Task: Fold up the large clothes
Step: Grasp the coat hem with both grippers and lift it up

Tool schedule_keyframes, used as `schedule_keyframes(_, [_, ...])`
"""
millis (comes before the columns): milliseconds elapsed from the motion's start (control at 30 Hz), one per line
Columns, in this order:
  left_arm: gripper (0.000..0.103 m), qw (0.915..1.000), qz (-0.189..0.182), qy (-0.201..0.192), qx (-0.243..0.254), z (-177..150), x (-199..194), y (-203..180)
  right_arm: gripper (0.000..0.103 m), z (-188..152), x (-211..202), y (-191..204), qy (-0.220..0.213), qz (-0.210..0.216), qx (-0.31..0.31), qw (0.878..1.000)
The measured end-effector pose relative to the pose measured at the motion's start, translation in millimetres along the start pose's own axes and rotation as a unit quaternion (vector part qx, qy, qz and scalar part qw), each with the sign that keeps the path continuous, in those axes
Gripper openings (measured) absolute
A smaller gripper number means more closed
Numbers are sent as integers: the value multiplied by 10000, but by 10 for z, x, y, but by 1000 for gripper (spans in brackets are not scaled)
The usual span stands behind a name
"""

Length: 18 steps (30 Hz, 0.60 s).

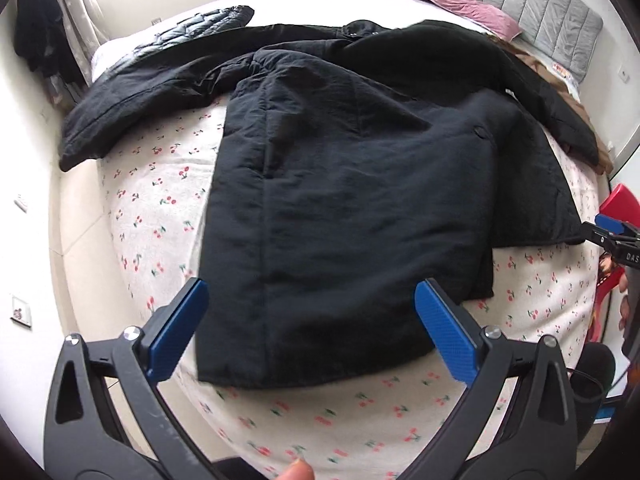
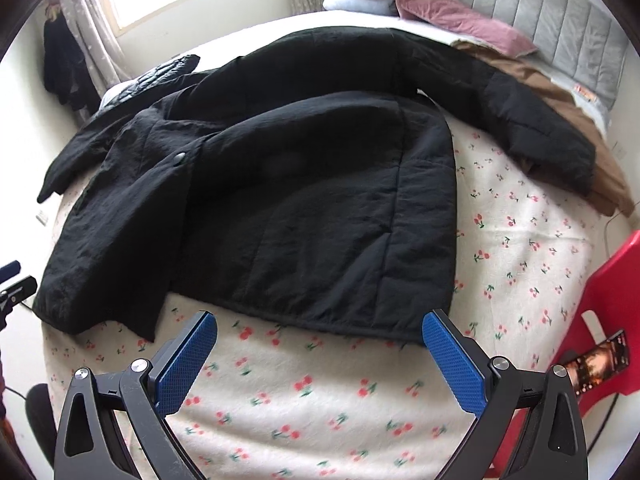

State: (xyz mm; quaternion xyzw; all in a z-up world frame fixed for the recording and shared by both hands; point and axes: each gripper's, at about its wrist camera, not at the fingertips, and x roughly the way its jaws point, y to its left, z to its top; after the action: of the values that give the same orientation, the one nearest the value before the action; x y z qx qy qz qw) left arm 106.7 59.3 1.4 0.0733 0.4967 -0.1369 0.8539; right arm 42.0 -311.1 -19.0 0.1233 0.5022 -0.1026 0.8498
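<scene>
Black coat (image 1: 344, 184) is lying spread flat across the bed (image 1: 160, 208), hem toward the near edge, sleeves reaching out sideways. Left gripper (image 1: 312, 320) is hovering over the hem, jaws wide, empty. Right gripper (image 2: 320, 344) is hovering just short of the hem, jaws wide, empty.

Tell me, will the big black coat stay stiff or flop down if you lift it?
Probably floppy: the black coat lies wrinkled, its sleeve draped limp on the bed. It looks padded, so likely bulky and fairly heavy for one tool.
</scene>
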Motion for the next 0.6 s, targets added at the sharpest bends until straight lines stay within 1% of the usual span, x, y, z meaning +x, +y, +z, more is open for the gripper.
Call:
schedule_keyframes(100, [103,9998,-111,-85,-124,108,120,349,103,107,172,-340,189,142,182,9996])
schedule_keyframes(133, [102,9996,-182,-123,-192,135,151,472,103,130,246,-444,334,159,238,9990])
schedule_keyframes(167, [102,9990,-327,-139,-254,158,191,591,103,151,352,-563,589,165,340,9975])
schedule_keyframes(200, [102,9981,-498,-107,-344,171,252,706,103,164,422,-655,733,171,461,9961])
schedule_keyframes(233, [101,9971,-628,-48,-431,180,305,791,103,172,496,-765,816,219,621,9945])
schedule_keyframes(267, [99,9947,-861,50,-567,174,394,885,103,180,568,-849,865,344,742,9929])
schedule_keyframes(300, [97,9910,-1115,163,-720,155,493,960,103,183,618,-897,888,442,846,9915])
schedule_keyframes(333, [96,9884,-1251,252,-826,140,557,989,103,185,675,-948,884,580,995,9894])
schedule_keyframes(400, [92,9791,-1669,521,-1034,65,748,1024,103,202,710,-971,710,683,1131,9887])
schedule_keyframes(433, [88,9751,-1841,571,-1096,29,791,1011,103,214,719,-958,629,754,1181,9881])
schedule_keyframes(467, [88,9688,-2097,626,-1160,-22,849,980,103,223,733,-934,588,841,1226,9871])
schedule_keyframes(500, [88,9636,-2317,595,-1191,-75,871,930,103,227,733,-900,577,889,1234,9867])
schedule_keyframes(533, [88,9597,-2470,560,-1217,-121,868,888,103,232,740,-841,568,931,1193,9869])
schedule_keyframes(567, [88,9520,-2739,597,-1229,-178,880,803,102,232,745,-762,571,1017,1098,9871])
schedule_keyframes(600, [88,9488,-2856,645,-1187,-205,880,740,98,232,749,-693,571,1090,1019,9872])
